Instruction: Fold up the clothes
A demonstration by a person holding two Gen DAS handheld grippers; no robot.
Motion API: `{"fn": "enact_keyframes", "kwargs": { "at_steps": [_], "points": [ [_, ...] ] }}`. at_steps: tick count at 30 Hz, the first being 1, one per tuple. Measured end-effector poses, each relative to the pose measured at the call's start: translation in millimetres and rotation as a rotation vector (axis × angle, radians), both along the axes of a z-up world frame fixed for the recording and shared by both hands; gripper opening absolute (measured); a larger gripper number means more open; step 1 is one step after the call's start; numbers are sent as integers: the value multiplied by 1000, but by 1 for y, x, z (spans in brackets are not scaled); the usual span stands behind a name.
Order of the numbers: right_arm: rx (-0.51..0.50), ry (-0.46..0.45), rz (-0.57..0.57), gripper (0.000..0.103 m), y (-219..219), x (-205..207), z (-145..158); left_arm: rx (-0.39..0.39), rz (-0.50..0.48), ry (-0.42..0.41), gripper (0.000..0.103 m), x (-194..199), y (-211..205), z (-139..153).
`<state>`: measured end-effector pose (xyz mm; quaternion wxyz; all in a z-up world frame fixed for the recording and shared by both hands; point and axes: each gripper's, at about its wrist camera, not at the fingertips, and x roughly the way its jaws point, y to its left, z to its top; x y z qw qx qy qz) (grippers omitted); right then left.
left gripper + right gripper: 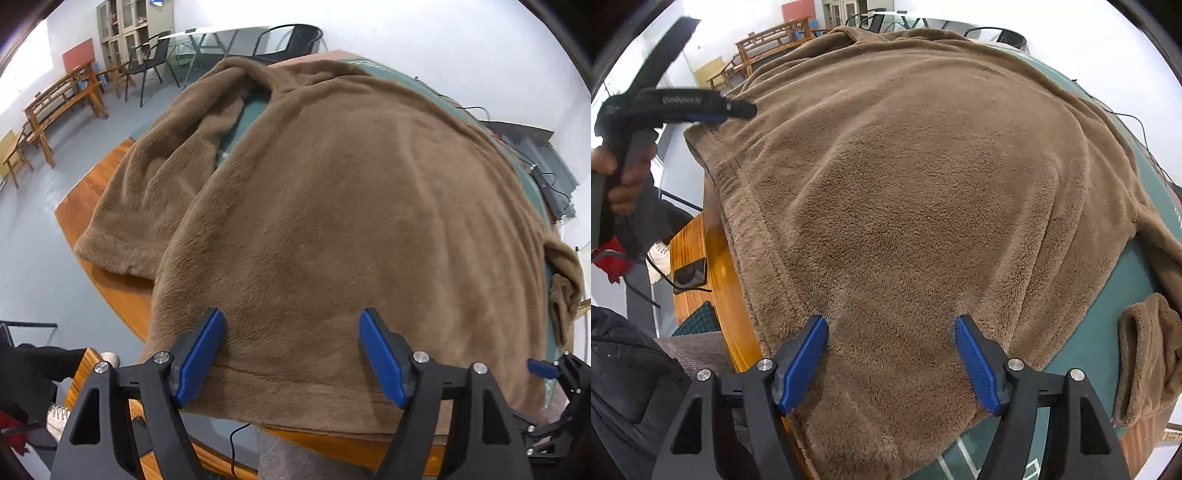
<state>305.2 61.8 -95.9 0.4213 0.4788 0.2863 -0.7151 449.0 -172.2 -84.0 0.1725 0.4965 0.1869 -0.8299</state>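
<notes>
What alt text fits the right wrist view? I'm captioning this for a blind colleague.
A brown fleece garment lies spread over a green-topped table, with the open right gripper poised above its near part. At upper left, the left gripper reaches the garment's far edge.

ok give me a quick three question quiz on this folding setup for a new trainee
1. True or false: the left gripper has its jaws shut on the brown fleece garment.
2. Multiple choice: what does the garment lie on? A) a green mat over a wooden table B) the floor C) a chair
3. Fill in: the right gripper hovers with its jaws ____ above the fleece.

Key: 1 false, both sets of jaws are open and hold nothing; 2 A; 3 open
</notes>
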Motion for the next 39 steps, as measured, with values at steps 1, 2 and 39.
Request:
{"fn": "enact_keyframes", "kwargs": {
  "at_steps": [1,2,39],
  "points": [
    [-6,1,-1,74,1,0,0,9,11,-7,79,2,-3,-3],
    [-12,6,0,74,2,0,0,18,20,-12,79,3,-6,-7],
    [-141,-65,-31,88,6,-63,39,-34,-163,-55,80,-67,65,-3]
  ]
}}
